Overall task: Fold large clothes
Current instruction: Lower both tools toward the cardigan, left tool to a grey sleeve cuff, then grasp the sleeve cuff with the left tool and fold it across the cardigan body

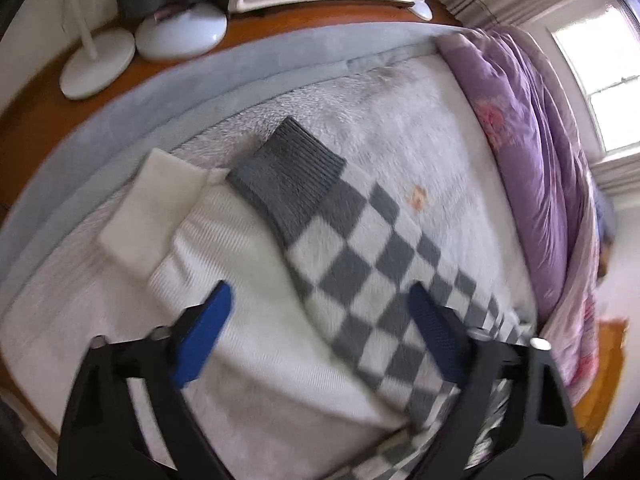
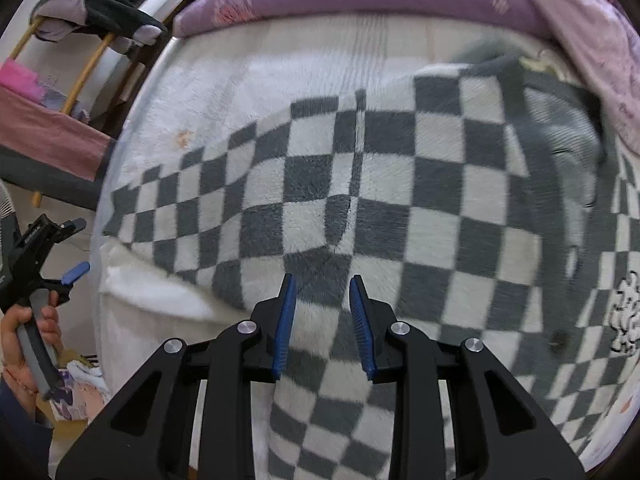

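Note:
A grey-and-white checkered sweater [image 2: 420, 200] lies spread on the bed. Its sleeve with a dark grey ribbed cuff [image 1: 288, 172] stretches toward the bed's foot in the left wrist view. A white knit garment [image 1: 256, 320] with a white cuff [image 1: 152, 208] lies beside and partly under that sleeve. My left gripper [image 1: 320, 336] is open and empty above the sleeve and white garment; it also shows at the left edge of the right wrist view [image 2: 76, 248]. My right gripper [image 2: 322, 312] hovers over the sweater's body with its blue pads a narrow gap apart, holding nothing.
A purple quilt [image 1: 532, 152] is bunched along the far side of the bed [image 2: 280, 60]. White fan bases [image 1: 180, 36] stand on the wooden floor past the grey bed edge [image 1: 240, 72]. A rack with hanging clothes [image 2: 96, 4] stands at the bed's corner.

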Available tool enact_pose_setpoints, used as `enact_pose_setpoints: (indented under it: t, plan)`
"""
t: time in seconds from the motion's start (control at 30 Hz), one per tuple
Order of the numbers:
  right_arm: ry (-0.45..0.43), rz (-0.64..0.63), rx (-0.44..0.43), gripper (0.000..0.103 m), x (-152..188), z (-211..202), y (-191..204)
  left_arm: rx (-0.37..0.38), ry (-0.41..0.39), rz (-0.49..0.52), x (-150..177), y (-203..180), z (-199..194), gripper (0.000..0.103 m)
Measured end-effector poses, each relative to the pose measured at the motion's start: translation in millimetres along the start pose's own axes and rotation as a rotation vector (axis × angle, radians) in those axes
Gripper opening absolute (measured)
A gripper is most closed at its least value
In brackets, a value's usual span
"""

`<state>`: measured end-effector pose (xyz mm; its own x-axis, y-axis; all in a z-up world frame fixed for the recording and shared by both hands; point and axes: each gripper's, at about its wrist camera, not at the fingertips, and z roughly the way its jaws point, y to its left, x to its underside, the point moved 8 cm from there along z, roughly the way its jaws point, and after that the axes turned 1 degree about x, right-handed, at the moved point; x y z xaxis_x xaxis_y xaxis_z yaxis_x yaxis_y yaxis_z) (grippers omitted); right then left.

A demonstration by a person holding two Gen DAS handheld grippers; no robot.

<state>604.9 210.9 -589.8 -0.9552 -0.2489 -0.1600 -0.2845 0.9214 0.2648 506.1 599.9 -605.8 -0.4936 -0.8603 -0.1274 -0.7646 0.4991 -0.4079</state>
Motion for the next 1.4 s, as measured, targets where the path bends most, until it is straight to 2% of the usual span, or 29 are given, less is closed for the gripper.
enact_pose_setpoints:
  t: [0.13, 0.3, 0.4, 0.43, 0.5, 0.53, 0.57, 0.6, 0.73, 0.9, 1.0, 1.07, 1.13, 1.2, 1.3, 1.4]
  plan:
    - [0.018, 0.031, 0.000, 0.026, -2.0, 26.1, -3.0, -0.040, 0.015, 0.002, -21.2, 18.5, 29.8, 0.081]
    - [0.044, 0.071, -0.018, 0.026, -0.4, 44.3, -5.0, 0.011, 0.045, -0.033, -31.5, 24.6, 52.5, 0.065]
    - [0.050, 0.085, -0.019, 0.026, 2.0, 50.6, -6.5, -0.022, 0.038, 0.000, -35.9, 26.6, 60.3, 0.056]
    - [0.057, 0.096, -0.020, 0.026, 3.7, 53.3, -8.0, -0.029, 0.035, 0.003, -37.6, 27.7, 62.2, 0.052]
    - [0.069, 0.114, -0.029, 0.026, 5.8, 59.4, -10.3, -0.054, 0.028, -0.001, -40.0, 35.2, 65.4, 0.028]
    - [0.073, 0.112, -0.033, 0.026, 7.1, 62.8, -10.6, -0.060, 0.037, -0.015, -40.3, 39.3, 65.1, 0.023]
    - [0.076, 0.107, -0.040, 0.026, 7.8, 65.0, -9.7, -0.046, 0.026, -0.026, -41.5, 41.1, 61.8, 0.014]
    - [0.079, 0.099, -0.043, 0.025, 8.3, 67.0, -8.6, -0.027, 0.005, -0.027, -43.1, 40.5, 54.5, 0.010]
    - [0.103, 0.081, -0.015, 0.017, 10.7, 82.8, -11.6, -0.021, -0.072, 0.058, -41.4, 21.0, 20.4, 0.009]
    - [0.142, 0.046, 0.010, 0.016, 12.7, 111.1, -14.8, 0.017, -0.181, 0.119, -35.1, -9.9, -36.9, 0.009]
    - [0.163, 0.069, -0.010, 0.014, 11.2, 116.5, -20.4, 0.053, -0.219, 0.153, -25.6, -39.8, -68.4, 0.009]
    - [0.173, 0.080, -0.045, 0.014, 10.1, 109.9, -23.0, 0.056, -0.252, 0.232, -11.1, -74.1, -93.4, 0.009]
    - [0.149, 0.097, -0.110, 0.014, 8.8, 90.9, -28.9, 0.082, -0.273, 0.283, 8.4, -108.8, -113.1, 0.009]
    - [0.088, 0.121, -0.182, 0.014, 10.7, 56.1, -46.1, 0.108, -0.297, 0.349, 30.9, -148.9, -129.5, 0.009]
    - [0.010, 0.144, -0.232, 0.019, 23.2, 7.1, -92.0, 0.164, -0.310, 0.460, 80.8, -228.4, -140.5, 0.009]
    - [-0.062, 0.149, -0.190, 0.019, 39.0, -37.0, -160.9, 0.196, -0.305, 0.556, 133.4, -295.3, -131.7, 0.009]
